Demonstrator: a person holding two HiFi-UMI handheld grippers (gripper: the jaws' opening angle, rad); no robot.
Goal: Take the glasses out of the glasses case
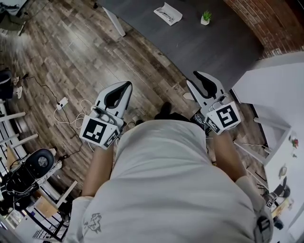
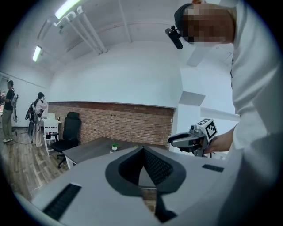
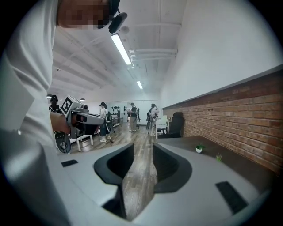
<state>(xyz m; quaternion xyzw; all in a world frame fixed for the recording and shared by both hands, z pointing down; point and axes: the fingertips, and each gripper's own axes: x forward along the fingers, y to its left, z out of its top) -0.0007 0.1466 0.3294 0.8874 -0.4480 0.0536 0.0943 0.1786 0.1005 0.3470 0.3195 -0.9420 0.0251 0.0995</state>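
Found open wood floor [image 1: 95,52] along the near edge of the dark table [image 1: 204,47]. Saw most of the tabletop bare, with a glasses case [image 1: 167,13] and a potted plant [image 1: 205,18] toward its far side, apart. Met a white leg [image 1: 115,22] under the table's left corner. Noted a brick wall [image 1: 270,21] closing the table's right end and a white counter [image 1: 270,80] just beside its near right corner. Spotted cables [image 1: 71,111] on the floor well left of the table.
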